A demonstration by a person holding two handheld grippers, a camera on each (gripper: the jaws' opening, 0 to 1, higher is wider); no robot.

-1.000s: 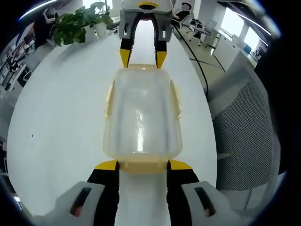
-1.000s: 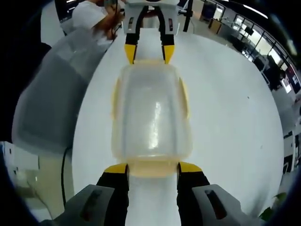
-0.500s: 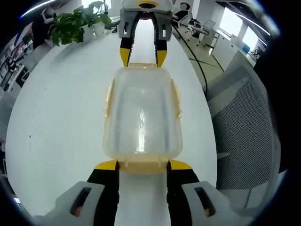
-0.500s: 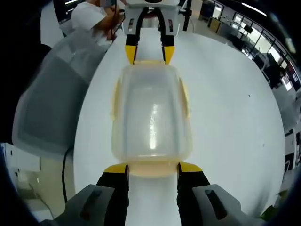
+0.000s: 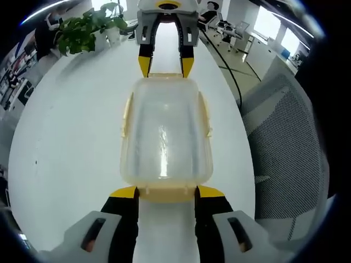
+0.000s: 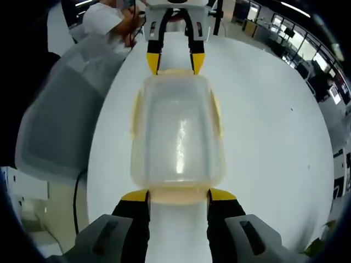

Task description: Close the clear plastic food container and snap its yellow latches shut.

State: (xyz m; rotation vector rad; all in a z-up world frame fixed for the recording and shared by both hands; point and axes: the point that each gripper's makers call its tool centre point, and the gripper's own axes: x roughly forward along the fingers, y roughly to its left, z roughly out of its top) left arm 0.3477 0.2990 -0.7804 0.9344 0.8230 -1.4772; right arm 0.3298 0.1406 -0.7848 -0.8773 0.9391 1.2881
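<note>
My left gripper (image 5: 166,191): 2 jaws spread, yellow tips flanking near-end yellow latch (image 5: 166,193) of clear plastic food container (image 5: 165,131), lid on. Container lies straight ahead on white table (image 5: 71,126), long sides' latches flat. My right gripper (image 6: 177,194): jaws spread likewise at opposite end latch (image 6: 177,195). Beyond, right of left gripper: mesh chair (image 5: 285,142); far left: potted plant (image 5: 88,27).

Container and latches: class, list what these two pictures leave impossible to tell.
- Left gripper view: whether the near end latch is snapped; the container rim and the left gripper hem it in.
- Right gripper view: the same for its near end latch, by the right gripper.
- Either view: the cloudy lid hides any contents.
</note>
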